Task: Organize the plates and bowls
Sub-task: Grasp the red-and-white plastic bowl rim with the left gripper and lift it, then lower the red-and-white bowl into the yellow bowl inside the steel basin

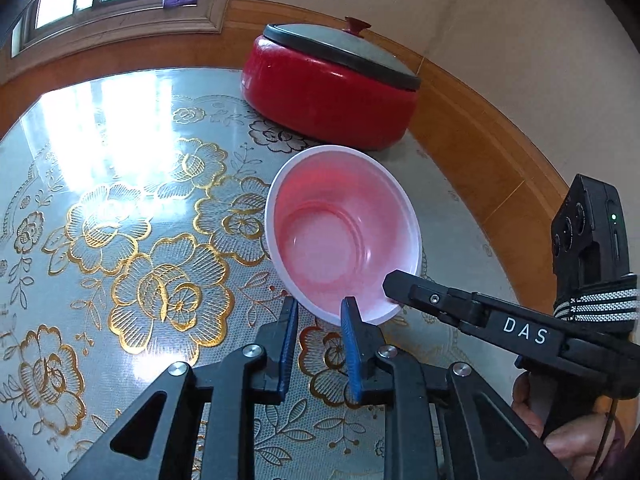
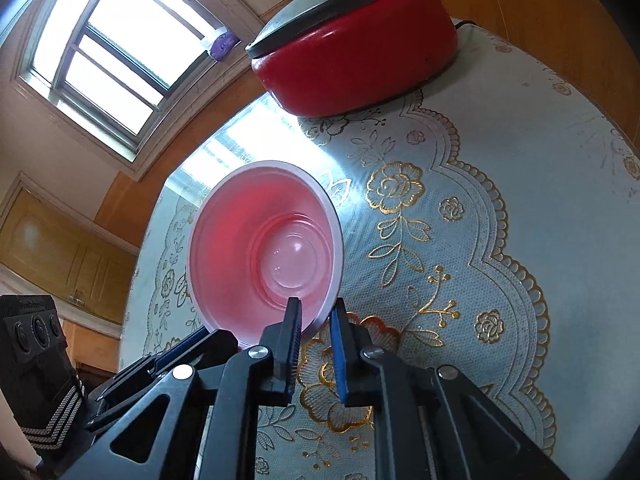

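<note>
A pink plastic bowl [image 1: 340, 236] with a white rim is held tilted above the table, and it also shows in the right wrist view [image 2: 264, 244]. My left gripper [image 1: 320, 312] has its jaws on either side of the bowl's near rim, a gap still showing between them. My right gripper [image 2: 316, 314] straddles the rim from the other side, jaws narrow, one finger inside the bowl and one outside. In the left wrist view the right gripper's fingers [image 1: 416, 292] reach over the bowl's right rim.
A red electric pot [image 1: 328, 92] with a grey lid and red knob stands at the table's far edge; it also shows in the right wrist view [image 2: 356, 52]. The table carries a blue-grey cloth with gold flowers [image 1: 132, 240]. A wooden wall panel and a window lie behind.
</note>
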`<state>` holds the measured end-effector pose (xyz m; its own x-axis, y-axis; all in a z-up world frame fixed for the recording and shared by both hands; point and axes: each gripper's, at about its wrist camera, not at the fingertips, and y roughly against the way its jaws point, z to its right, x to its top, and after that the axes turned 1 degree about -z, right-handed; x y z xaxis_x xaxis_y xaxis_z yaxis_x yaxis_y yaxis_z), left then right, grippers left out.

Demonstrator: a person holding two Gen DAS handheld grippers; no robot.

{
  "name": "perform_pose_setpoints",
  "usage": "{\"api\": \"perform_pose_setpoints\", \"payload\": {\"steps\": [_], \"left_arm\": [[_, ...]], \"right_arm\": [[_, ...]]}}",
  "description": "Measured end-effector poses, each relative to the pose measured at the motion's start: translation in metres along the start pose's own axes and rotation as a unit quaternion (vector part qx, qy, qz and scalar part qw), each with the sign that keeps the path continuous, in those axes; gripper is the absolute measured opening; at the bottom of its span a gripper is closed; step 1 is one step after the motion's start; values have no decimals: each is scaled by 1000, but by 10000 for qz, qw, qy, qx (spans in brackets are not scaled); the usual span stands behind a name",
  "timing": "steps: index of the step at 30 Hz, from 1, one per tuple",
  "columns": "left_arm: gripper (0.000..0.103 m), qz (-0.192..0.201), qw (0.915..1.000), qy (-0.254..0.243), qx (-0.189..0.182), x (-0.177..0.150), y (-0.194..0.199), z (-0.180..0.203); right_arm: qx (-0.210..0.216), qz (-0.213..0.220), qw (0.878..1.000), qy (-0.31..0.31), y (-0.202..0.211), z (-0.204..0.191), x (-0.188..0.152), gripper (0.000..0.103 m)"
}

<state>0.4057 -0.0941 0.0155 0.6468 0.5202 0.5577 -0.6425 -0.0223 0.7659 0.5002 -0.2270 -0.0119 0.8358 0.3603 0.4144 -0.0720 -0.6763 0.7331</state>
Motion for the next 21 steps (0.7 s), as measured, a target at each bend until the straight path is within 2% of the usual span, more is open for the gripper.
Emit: {"api": "perform_pose_setpoints", "payload": {"steps": [15, 21], "left_arm": [[22, 99, 9979, -522, -375, -51, 49, 42], [22, 125, 9954, -696, -653, -74, 74, 53]], "right_arm": [[-29, 365, 9992, 142, 70, 1, -55, 13], [41, 536, 9985, 137, 100, 2, -81, 13]]}}
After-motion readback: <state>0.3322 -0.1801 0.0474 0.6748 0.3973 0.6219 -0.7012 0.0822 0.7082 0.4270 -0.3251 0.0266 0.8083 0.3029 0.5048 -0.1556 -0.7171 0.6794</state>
